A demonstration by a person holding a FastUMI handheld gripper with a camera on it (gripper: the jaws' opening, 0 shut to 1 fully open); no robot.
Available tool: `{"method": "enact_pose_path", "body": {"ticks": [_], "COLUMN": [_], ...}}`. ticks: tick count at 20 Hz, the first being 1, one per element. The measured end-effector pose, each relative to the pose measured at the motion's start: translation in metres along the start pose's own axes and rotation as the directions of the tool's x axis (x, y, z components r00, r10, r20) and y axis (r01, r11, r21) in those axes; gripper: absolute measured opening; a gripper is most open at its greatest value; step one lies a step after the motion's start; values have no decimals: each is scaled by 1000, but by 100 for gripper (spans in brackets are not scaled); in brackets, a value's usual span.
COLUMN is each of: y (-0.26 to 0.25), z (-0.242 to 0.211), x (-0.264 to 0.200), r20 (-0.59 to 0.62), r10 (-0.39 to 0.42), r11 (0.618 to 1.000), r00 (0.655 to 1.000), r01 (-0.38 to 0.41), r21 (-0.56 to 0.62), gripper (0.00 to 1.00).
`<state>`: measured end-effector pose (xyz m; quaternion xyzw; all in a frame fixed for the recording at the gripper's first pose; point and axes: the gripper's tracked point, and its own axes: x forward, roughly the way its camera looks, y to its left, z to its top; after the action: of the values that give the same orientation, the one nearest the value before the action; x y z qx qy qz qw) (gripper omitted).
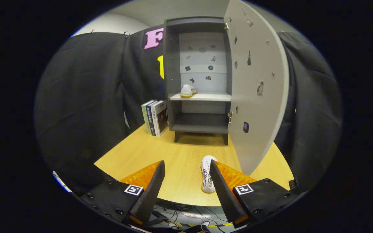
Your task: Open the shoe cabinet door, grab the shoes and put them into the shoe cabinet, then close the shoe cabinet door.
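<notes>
- Books (155, 117): three, standing upright far ahead-left of the gripper, spines outward, just beside the cabinet's left wall. Probably clutter, not part of the task. Spine text too small to read.
- Gripper (186, 176): fingers spread wide, nothing between them, holding nothing. Hovers over the near edge of the surface (160, 152), pointing at the cabinet.
- Shoe cabinet (199, 77): straight ahead, well beyond the fingers, standing on short legs at the back of the surface. Middle shelf and bottom shelf both show.
- Shoe on the shelf (188, 91): white, yellowish sole, sits at the shelf's left end. So one shoe looks stowed already; room beside it for the second.
- Second shoe (208, 174): white with red/blue side marking, lies on the surface just beside the right finger, partly hidden behind it, not between the fingers. Marking not legible. Judgement: next grab needs the gripper shifted right to straddle it.
- Cabinet door (257, 84): swung fully open ahead-right, hinged on the right side, small stickers on its inner face, none readable. Open leaves the shelf path free; its bottom corner is near the shoe, so there's a bump risk.
</notes>
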<state>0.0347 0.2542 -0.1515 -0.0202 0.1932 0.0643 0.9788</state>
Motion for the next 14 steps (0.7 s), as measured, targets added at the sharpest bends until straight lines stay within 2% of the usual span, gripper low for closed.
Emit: {"method": "enact_pose_path", "body": {"ticks": [3, 9, 14], "y": [1, -37, -65], "z": [-26, -75, -111], "x": [48, 148, 204], "r20": [-78, -183, -276], "r10": [7, -69, -115], "r11": [1000, 997, 993], "r00": [997, 981, 954], "r01": [-9, 61, 114], "r21": [-17, -50, -20], "gripper": [89, 89, 89]}}
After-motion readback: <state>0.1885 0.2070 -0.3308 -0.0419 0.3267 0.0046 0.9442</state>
